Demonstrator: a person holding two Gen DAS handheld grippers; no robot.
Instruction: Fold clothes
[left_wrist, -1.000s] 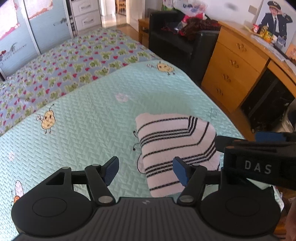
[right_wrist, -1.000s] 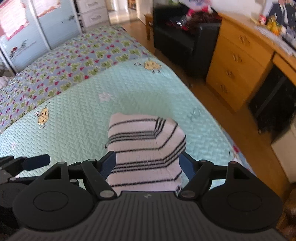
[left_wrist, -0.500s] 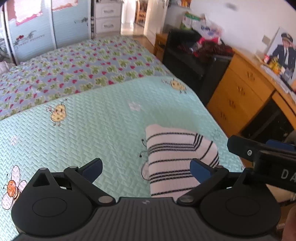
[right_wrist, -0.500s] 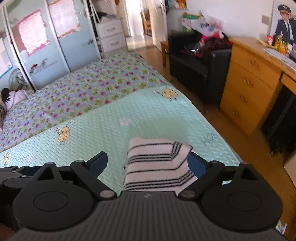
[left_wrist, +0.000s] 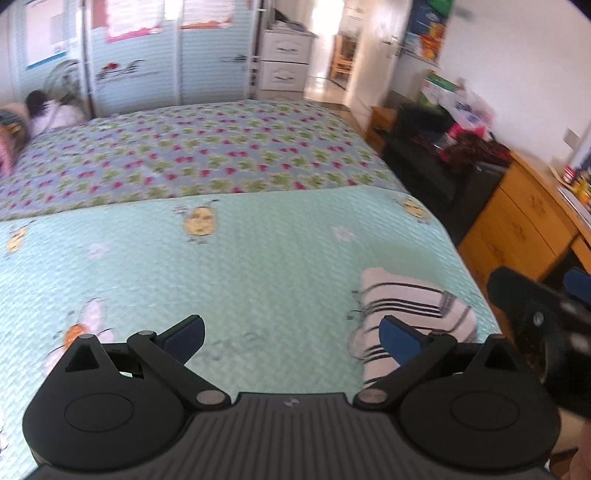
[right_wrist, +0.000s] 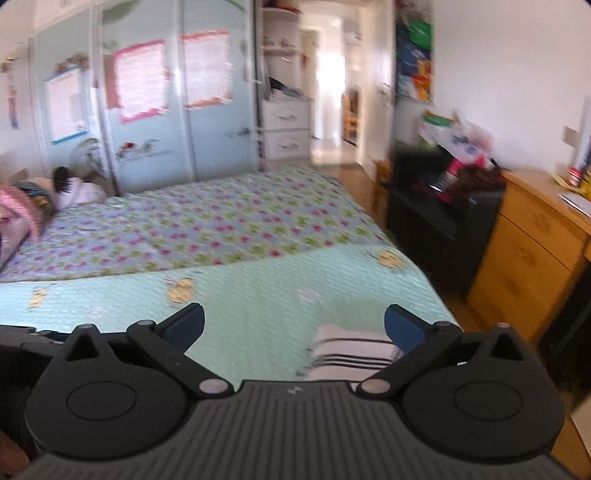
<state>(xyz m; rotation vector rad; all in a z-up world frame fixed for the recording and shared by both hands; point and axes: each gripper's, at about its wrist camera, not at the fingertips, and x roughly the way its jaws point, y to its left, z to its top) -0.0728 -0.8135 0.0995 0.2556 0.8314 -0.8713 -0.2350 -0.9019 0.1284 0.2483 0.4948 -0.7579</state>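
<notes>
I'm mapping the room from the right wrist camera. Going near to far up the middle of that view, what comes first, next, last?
Right gripper → mint bee-print quilt → floral bedspread → blue wardrobe doors.

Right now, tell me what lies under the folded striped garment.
The folded striped garment lies on the mint quilted bedspread, near its right edge. Whatever sits directly beneath the folds is covered and cannot be seen. Both grippers' jaws are open and hold nothing.

I can read no lettering in either view: the print on the wardrobe doors (right_wrist: 155, 110), the wall posters (right_wrist: 413, 55) and the tins on the dresser (left_wrist: 576, 181) is too blurred.
</notes>
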